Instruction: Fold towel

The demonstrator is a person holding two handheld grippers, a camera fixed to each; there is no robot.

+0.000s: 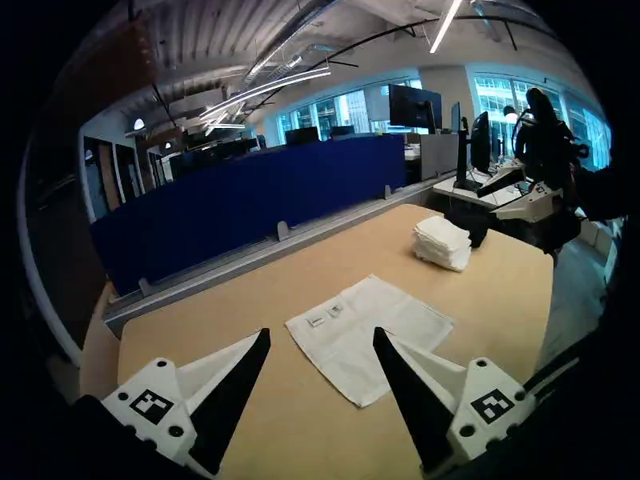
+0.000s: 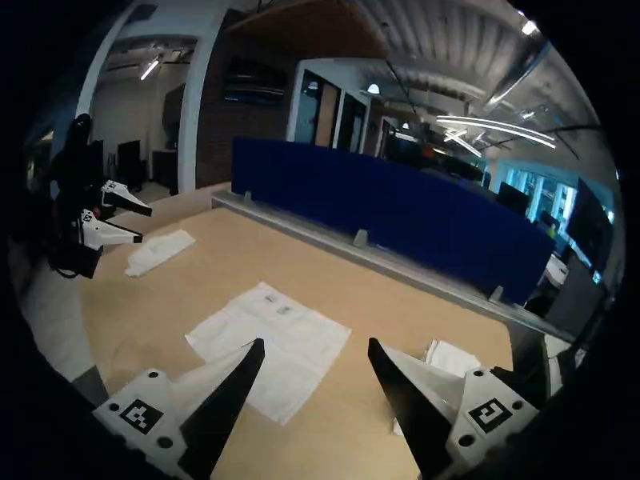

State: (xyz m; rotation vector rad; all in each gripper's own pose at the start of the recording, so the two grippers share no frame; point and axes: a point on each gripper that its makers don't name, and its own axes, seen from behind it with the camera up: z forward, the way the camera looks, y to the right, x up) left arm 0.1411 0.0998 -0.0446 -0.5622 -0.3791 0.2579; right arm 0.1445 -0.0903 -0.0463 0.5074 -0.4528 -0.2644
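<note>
A white towel (image 1: 368, 332) lies spread flat on the wooden table (image 1: 264, 296), with small labels near one edge. My left gripper (image 1: 320, 336) hovers open just short of the towel's near side, nothing between its fingers. Across the table a person in black holds my right gripper (image 1: 524, 196), fingers apart. From the right gripper view, the same towel (image 2: 268, 336) lies just beyond my open right gripper (image 2: 314, 344). The left gripper (image 2: 116, 216) stands open at the far left of the table (image 2: 200, 272).
A stack of folded white towels (image 1: 442, 242) sits at the table's far end, and it also shows behind my right finger as the stack (image 2: 450, 358). Another folded white cloth (image 2: 160, 250) lies near the left gripper. A blue partition (image 1: 256, 200) on a grey rail borders the table.
</note>
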